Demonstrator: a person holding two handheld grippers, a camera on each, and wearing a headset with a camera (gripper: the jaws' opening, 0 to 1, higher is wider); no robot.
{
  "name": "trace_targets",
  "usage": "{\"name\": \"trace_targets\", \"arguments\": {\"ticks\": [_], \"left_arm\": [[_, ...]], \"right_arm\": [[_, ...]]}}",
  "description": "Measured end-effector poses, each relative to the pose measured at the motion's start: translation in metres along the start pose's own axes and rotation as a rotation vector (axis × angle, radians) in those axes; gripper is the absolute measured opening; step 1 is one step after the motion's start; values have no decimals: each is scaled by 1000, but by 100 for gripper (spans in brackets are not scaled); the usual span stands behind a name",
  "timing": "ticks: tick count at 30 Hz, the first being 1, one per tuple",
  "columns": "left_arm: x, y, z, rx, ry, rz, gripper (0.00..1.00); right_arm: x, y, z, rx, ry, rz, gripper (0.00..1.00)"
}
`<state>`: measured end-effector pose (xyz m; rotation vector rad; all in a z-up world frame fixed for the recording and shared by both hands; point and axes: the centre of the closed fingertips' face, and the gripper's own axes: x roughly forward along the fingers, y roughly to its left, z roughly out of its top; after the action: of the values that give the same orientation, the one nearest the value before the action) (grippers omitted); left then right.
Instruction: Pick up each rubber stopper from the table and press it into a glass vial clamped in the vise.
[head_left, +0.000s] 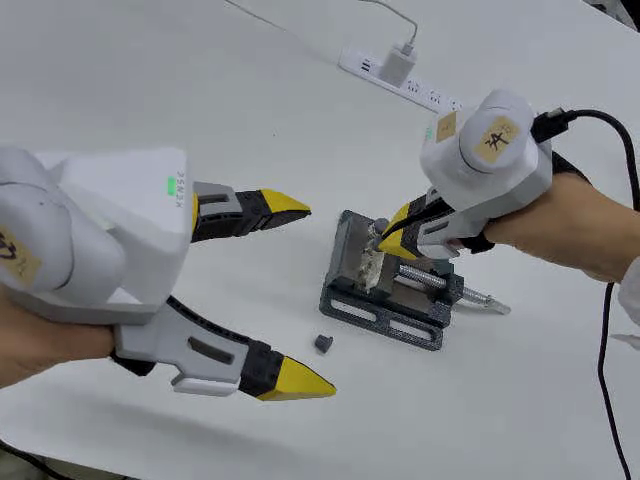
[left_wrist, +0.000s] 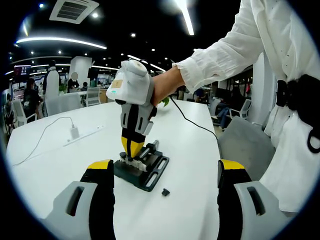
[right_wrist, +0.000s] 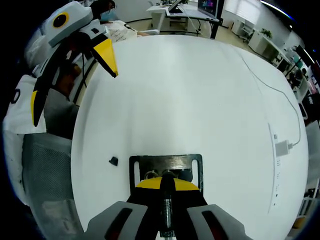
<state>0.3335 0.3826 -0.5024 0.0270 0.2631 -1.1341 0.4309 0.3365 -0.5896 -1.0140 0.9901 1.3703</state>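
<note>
A dark vise (head_left: 385, 300) stands mid-table with pale glass vials (head_left: 372, 268) clamped in it. My right gripper (head_left: 392, 238) points down over the vials, its yellow tips shut on a small grey rubber stopper (head_left: 380, 227) just above the clamp. In the right gripper view the shut tips (right_wrist: 166, 183) sit right over the vise (right_wrist: 137, 167). A loose dark stopper (head_left: 323, 344) lies on the table in front of the vise, and it appears again (left_wrist: 165, 191) (right_wrist: 113, 161). My left gripper (head_left: 295, 292) hovers wide open to the left, holding nothing.
A white power strip (head_left: 400, 82) with a plugged charger and cable lies at the back of the white table (head_left: 200, 90). A black cable (head_left: 608, 330) hangs from the right gripper along the right side. A person's sleeve (left_wrist: 225, 50) shows behind.
</note>
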Motion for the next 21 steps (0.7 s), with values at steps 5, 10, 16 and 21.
{"name": "trace_targets", "arguments": {"ticks": [5,10,16,21], "left_arm": [[1,0,0,-1,-3,1,84],[1,1,0,-2,-4,2,84],[1,1,1,0,-5,1,84],[1,1,3,0,-8,2,84]], "right_arm": [[1,-1,1,6,11,7,1],[2,-3,1,2,25,14,1],[5,-5,0,-4,49,19,1],[5,-6,-1,-7,62,25,0]]}}
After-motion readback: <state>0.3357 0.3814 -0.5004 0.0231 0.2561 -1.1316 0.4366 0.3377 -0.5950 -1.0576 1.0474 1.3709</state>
